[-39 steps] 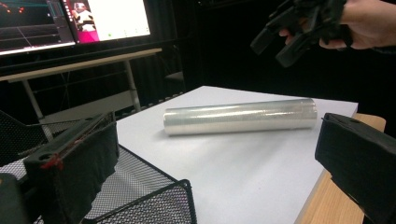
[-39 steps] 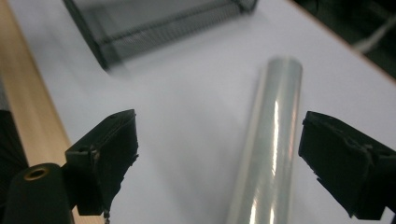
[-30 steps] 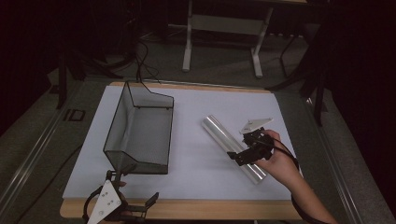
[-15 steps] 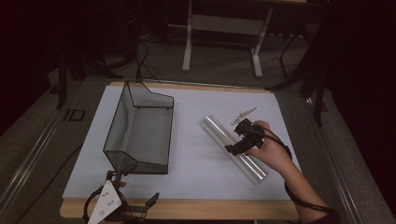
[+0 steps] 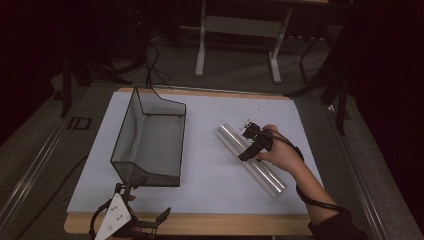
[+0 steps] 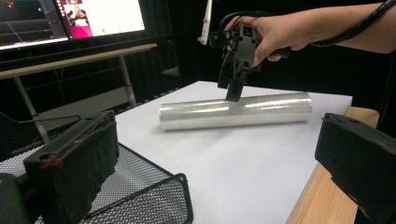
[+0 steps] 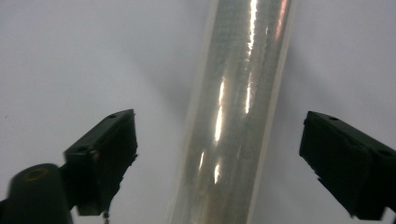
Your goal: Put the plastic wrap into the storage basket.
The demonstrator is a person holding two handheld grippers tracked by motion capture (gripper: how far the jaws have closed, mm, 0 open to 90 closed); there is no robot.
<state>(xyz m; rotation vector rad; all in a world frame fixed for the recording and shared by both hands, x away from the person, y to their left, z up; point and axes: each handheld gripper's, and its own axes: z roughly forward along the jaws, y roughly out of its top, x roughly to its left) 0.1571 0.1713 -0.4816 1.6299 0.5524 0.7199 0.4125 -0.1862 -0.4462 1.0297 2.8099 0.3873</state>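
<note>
A long roll of clear shiny film [image 5: 251, 159] lies diagonally on the white mat, right of centre. My right gripper [image 5: 246, 154], held by a hand, hangs just above the roll's middle with its jaws pointing down. In the right gripper view the roll [image 7: 233, 116] runs up between the two open jaws of that gripper [image 7: 223, 140], one on each side and neither touching it. My left gripper [image 5: 142, 202] stands open and empty at the table's front left edge. Its own view looks across the mat at the roll [image 6: 233, 111] and the right gripper [image 6: 232, 91].
A black wire-mesh basket [image 5: 150, 177] stands empty on the left half of the mat, with its near corner [image 6: 140, 196] just ahead of the left jaw. The mat [image 5: 210, 175] lies on a wooden table [image 5: 225, 223]. Desk legs and cables are on the floor behind.
The right gripper has moved up and left along the roll, from near its lower end to above its middle. The left gripper has stayed where it was.
</note>
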